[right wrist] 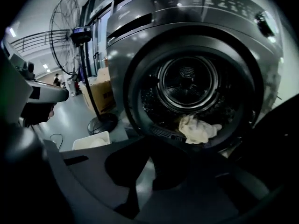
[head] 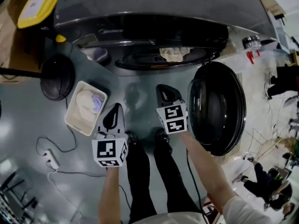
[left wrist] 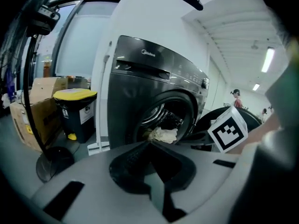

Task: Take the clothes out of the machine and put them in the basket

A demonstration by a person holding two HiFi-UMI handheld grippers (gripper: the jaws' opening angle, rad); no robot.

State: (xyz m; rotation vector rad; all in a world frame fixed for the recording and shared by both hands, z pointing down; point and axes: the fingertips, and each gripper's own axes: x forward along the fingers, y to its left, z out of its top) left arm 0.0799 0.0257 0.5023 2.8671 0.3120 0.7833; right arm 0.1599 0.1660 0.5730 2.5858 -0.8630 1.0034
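- Overhead first, in the head view: both grippers hang in front of the open washing machine, so the step in hand is, as I judge it, the reach for another garment.
  - The left gripper and right gripper each have their jaws pressed together with nothing held.
  - Count: one cream cloth on the lip of the machine's opening, and one white basket left of the grippers.
  - Two pieces lie inside the basket — a cream garment and a lavender garment.
- Left gripper view: the jaws are closed and empty, and the single cream cloth lies ahead, well apart.
- Right gripper view: the jaws are closed and empty, with the same cloth straight ahead. The next move, I judge, calls for parting one pair of jaws and carrying it onto that cloth.
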